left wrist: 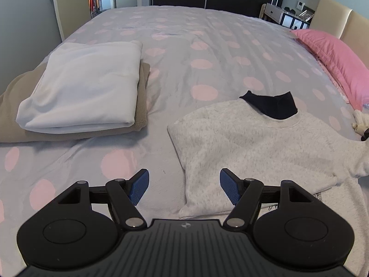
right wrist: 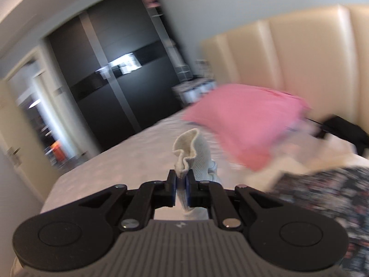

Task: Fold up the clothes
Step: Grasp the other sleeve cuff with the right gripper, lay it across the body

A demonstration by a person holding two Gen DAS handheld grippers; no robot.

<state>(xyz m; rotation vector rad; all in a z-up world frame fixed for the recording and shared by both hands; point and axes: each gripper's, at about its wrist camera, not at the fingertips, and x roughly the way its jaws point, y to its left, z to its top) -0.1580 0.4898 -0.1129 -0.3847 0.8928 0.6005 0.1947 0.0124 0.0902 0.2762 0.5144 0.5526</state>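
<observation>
Two folded garments (left wrist: pixel 80 85) stacked on bed (left wrist: pixel 196 46), right hand-held gripper (right wrist: pixel 181 182) pinching sock (right wrist: pixel 193 150)

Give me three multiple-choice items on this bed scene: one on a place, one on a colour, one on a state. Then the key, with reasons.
1. Where does the white garment lie?
A. on the beige garment
B. on the pillow
C. under the sweatshirt

2. What colour is the pillow?
A. blue
B. pink
C. green

3. How does the right tool stand?
A. wide open, empty
B. shut on a sock
C. shut on the pillow

Key:
1 A: it is stacked on the beige one, left on the bed.
2 B: it is plainly pink by the headboard.
3 B: the pads pinch the sock's pale fabric.
</observation>
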